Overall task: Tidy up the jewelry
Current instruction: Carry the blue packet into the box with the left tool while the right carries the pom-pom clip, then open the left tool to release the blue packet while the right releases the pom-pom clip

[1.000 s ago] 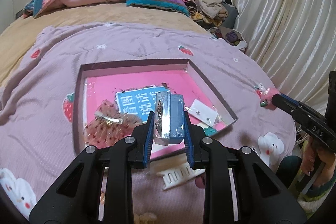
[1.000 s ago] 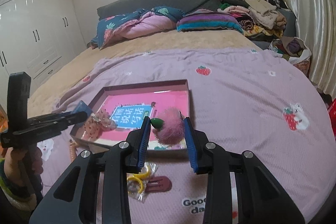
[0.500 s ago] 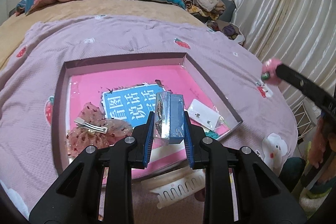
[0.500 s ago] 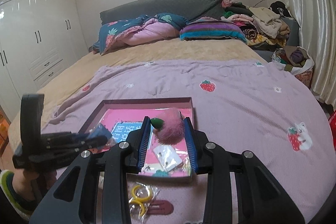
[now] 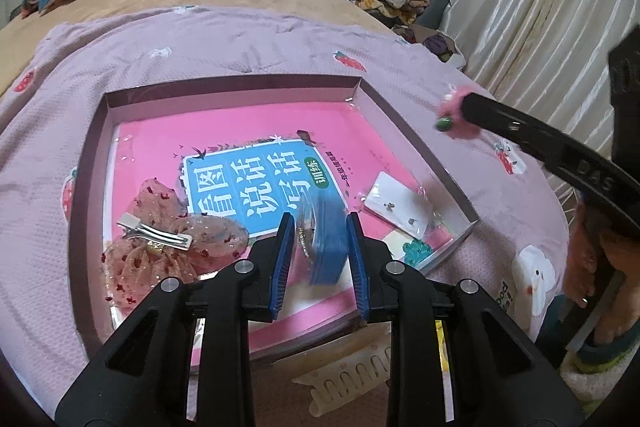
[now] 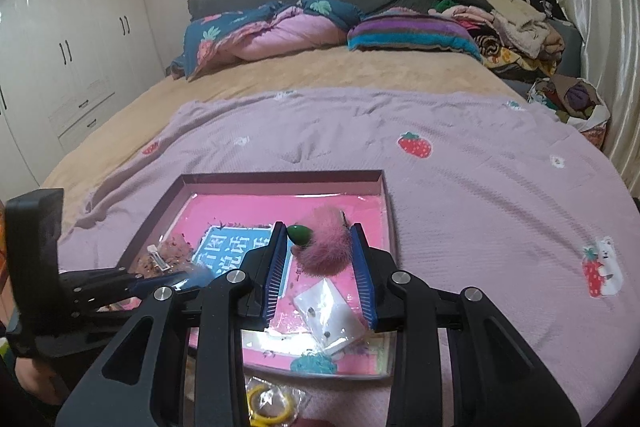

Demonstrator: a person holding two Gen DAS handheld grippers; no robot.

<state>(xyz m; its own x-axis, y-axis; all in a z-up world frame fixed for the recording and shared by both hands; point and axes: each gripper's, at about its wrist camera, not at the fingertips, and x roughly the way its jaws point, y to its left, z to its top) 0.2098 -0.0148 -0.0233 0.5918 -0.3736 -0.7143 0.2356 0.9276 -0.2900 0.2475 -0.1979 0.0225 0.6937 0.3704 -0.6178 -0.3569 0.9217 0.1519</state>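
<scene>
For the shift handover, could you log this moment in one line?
left gripper: shut on blue packet | right gripper: shut on pink pompom | both over tray

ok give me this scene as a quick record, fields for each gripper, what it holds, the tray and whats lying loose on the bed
left gripper: shut on blue packet, above the tray
right gripper: shut on pink fluffy hair tie with a green bead, above the tray
tray: shallow box on lilac blanket, pink book inside
in tray: sequinned bow clip, white earring card
loose on blanket: cream claw clip, bagged yellow hair ties
</scene>
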